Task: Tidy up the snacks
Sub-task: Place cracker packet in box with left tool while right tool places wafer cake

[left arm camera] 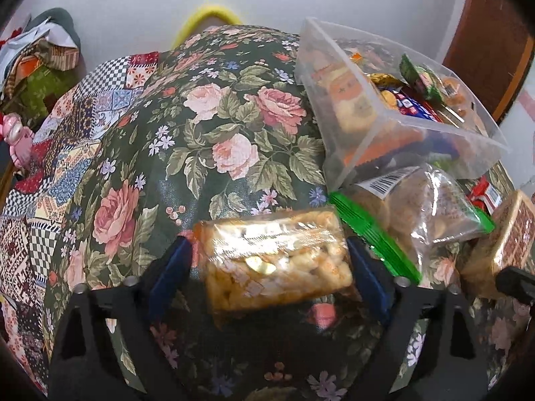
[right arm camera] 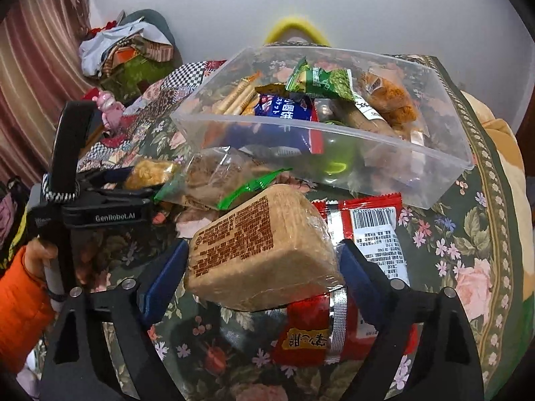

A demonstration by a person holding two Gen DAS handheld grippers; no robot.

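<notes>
Left wrist view: a table is covered by a dark floral cloth (left arm camera: 214, 127), with a patchwork cloth (left arm camera: 50, 173) laid at its left. A white wall is seen beyond, a brown door (left arm camera: 485, 33) at the far right, and a heap of fabric (left arm camera: 40, 56) at the far left. A clear tub (left arm camera: 351, 140) is seen at the right; wrapped snacks are held in it, among them a green packet (left arm camera: 419, 78). A zip bag (left arm camera: 418, 207) of biscuits with a green seal lies just near of the tub. The left gripper (left arm camera: 271, 260) is clamped on a clear pack of crackers (left arm camera: 274, 260), both blue pads being pressed against its ends, above the cloth.

Right wrist view: the same floral cloth (right arm camera: 468, 234) is seen, with a striped curtain (right arm camera: 43, 67) at the far left and the white wall behind. The tub (right arm camera: 334, 133) stands in the middle distance; a blue packet (right arm camera: 284, 110), the green packet (right arm camera: 317, 80) and an orange snack (right arm camera: 391, 100) are held in it. A red packet (right arm camera: 367, 227) lies on the cloth near the tub. The right gripper (right arm camera: 260, 267) is clamped on a tan block (right arm camera: 260, 254) wrapped in film, held over the red packet. At the left, the left gripper (right arm camera: 147, 180) is seen, held by a hand (right arm camera: 41, 254) in an orange sleeve (right arm camera: 20, 307).
</notes>
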